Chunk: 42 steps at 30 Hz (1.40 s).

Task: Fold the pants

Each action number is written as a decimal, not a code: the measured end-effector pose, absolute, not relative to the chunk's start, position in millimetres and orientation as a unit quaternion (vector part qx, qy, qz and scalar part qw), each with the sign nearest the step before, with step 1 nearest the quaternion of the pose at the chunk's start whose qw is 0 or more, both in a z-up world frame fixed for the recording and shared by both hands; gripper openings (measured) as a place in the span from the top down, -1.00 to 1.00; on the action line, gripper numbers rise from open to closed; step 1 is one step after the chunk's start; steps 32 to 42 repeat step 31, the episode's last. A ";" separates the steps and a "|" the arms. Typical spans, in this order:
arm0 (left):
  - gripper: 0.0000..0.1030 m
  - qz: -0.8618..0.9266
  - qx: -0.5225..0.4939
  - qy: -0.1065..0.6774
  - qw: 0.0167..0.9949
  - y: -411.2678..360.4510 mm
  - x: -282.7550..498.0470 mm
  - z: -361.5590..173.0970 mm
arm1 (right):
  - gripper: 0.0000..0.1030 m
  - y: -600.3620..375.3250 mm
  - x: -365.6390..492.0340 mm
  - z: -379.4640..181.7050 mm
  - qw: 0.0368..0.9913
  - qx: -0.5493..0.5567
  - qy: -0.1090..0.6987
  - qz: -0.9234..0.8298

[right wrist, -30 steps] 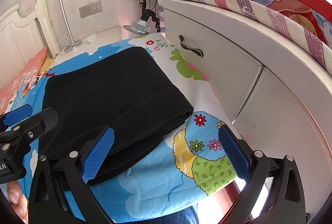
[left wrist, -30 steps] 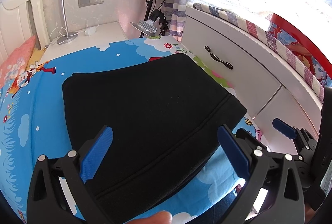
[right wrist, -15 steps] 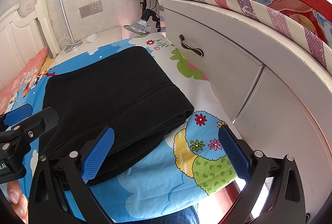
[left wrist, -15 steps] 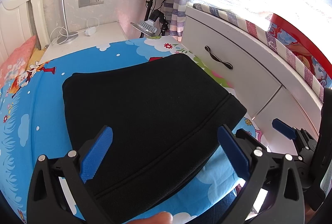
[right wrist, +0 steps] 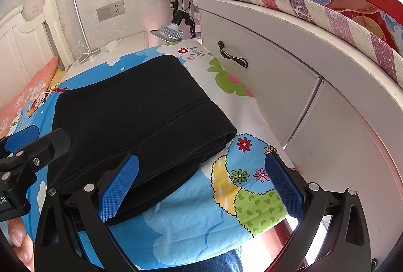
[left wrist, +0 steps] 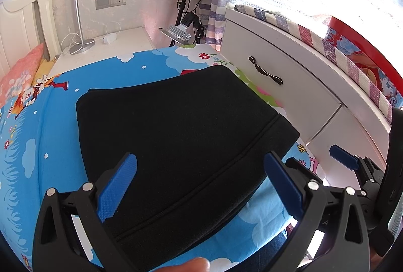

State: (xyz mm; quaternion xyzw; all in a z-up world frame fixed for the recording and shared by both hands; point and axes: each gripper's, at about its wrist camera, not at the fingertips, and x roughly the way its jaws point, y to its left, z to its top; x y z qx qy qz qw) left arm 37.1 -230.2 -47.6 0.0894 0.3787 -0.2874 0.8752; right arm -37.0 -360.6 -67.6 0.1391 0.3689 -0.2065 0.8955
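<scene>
At the far left stands the white headboard (left wrist: 22, 27), with a pink pillow (left wrist: 21, 70) below it and a curved silver lamp (left wrist: 78, 9) on the white nightstand (left wrist: 121, 42) beside the bed. The cartoon bedsheet (left wrist: 27, 136) spreads across the mattress, and on it lie the black pants (left wrist: 176, 136), folded into a compact, roughly rectangular stack with a stitched seam running near the close edge; from the right wrist view the layered edges show at the stack's near right corner.

The left gripper (left wrist: 199, 186) hangs just above the near edge of the pants with its blue pads spread wide and nothing between them. To its right, the right gripper (right wrist: 201, 186) is equally wide apart and empty: its left pad sits over the corner of the pants (right wrist: 141, 110), its right pad over the bare flowered sheet. Further right is the white drawer unit (right wrist: 277, 85) with a dark handle (right wrist: 231, 55), topped by a striped cloth (right wrist: 340, 17).

Judged from the tidy stack and both empty grippers, the folding appears finished or very nearly so. If a further fold is wanted, the next move calls for lowering both grippers onto the near edge, pinching all layers together, and carrying that edge to the far side evenly so the stack does not skew.
</scene>
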 end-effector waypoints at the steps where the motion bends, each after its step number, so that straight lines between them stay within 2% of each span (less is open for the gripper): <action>1: -0.96 -0.287 0.089 0.379 0.875 -230.1 37.1 -47.5 | -0.88 -360.5 -37.1 -67.7 0.896 0.139 0.369 -0.207; 25: -0.96 -0.292 0.073 0.375 0.877 -228.2 35.1 -46.1 | -0.88 -359.9 -38.6 -69.7 0.896 0.142 0.368 -0.207; 28: -0.96 -0.261 0.045 0.357 0.896 -199.5 36.5 -35.8 | -0.89 -359.3 -39.8 -70.3 0.896 0.147 0.364 -0.208; 31: -0.96 -0.150 -0.009 0.333 0.931 -126.6 34.1 -31.0 | -0.89 -360.4 -39.4 -71.8 0.898 0.157 0.357 -0.205; 42: -0.96 -0.150 -0.009 0.333 0.931 -126.6 34.1 -31.0 | -0.89 -360.4 -39.4 -71.8 0.898 0.157 0.357 -0.205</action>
